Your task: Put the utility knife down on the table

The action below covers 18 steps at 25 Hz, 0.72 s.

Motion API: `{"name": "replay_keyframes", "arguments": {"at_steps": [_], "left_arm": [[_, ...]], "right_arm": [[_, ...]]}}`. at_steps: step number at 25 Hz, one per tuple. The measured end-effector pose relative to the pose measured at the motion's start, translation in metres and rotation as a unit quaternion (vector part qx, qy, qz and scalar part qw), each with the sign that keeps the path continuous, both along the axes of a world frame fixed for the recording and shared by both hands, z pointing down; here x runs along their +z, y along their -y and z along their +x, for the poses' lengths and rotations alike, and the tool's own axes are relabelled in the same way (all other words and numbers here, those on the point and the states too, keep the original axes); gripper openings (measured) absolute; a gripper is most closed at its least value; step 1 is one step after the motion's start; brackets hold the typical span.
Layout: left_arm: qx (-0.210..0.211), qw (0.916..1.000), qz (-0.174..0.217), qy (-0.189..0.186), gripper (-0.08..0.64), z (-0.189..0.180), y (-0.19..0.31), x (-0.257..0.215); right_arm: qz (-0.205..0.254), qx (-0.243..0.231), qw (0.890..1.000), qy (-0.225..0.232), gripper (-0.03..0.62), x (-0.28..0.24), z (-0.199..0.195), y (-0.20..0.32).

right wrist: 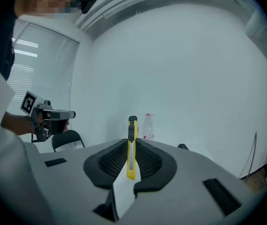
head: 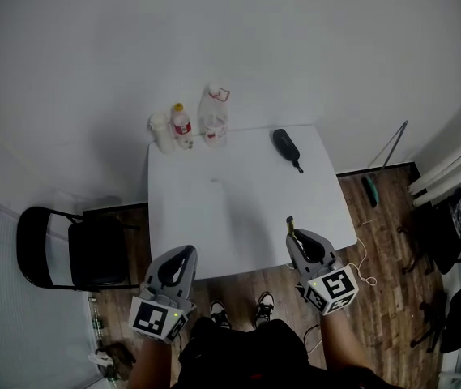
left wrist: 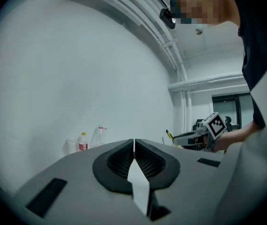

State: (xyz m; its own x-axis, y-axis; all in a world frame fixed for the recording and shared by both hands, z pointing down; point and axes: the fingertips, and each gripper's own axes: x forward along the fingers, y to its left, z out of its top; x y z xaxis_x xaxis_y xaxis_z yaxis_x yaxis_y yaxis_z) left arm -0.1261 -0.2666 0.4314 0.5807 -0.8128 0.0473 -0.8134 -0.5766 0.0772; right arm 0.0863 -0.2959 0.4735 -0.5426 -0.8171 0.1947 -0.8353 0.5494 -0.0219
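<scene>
At the table (head: 214, 209) edge, right gripper (head: 292, 235) clamps the utility knife (right wrist: 132, 146) by its yellow body — likely light, stiff, slick; left gripper (left wrist: 134, 142) closed, empty.

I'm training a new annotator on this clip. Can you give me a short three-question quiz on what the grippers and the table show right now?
1. True or false: the left gripper is shut with nothing between its jaws.
2. What does the right gripper grip? A) a pen B) a yellow utility knife C) nothing
3. Fill in: in the head view, the bottles stand at the table's far ___ corner.
Key: 1 true; 2 B; 3 left.
</scene>
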Motion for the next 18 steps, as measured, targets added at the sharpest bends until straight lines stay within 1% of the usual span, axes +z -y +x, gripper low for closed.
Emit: {"name": "replay_keyframes", "arguments": {"at_steps": [3, 6, 9, 11, 15, 18], "left_arm": [[-0.023, 0.9996, -0.017, 0.0, 0.027, 0.005, 0.003, 0.005], [-0.039, 0.9991, -0.017, -0.006, 0.028, 0.009, 0.005, 0.004], [-0.052, 0.9984, -0.022, 0.002, 0.028, 0.012, 0.008, 0.012], [-0.06, 0.9978, -0.028, 0.008, 0.026, 0.012, 0.01, 0.018], [-0.072, 0.9968, -0.032, 0.007, 0.026, 0.012, 0.013, 0.024], [-0.075, 0.9962, -0.039, 0.02, 0.028, 0.014, 0.012, 0.029]], "right_arm": [[-0.032, -0.023, 0.999, -0.033, 0.061, 0.028, 0.002, 0.019], [-0.065, -0.042, 0.996, -0.043, 0.063, 0.061, 0.002, 0.035], [-0.1, -0.057, 0.992, -0.058, 0.063, 0.099, 0.0, 0.049], [-0.122, -0.067, 0.988, -0.067, 0.062, 0.121, -0.003, 0.056], [-0.159, -0.084, 0.98, -0.088, 0.062, 0.16, -0.011, 0.065], [-0.187, -0.108, 0.969, -0.124, 0.063, 0.192, -0.018, 0.064]]}}
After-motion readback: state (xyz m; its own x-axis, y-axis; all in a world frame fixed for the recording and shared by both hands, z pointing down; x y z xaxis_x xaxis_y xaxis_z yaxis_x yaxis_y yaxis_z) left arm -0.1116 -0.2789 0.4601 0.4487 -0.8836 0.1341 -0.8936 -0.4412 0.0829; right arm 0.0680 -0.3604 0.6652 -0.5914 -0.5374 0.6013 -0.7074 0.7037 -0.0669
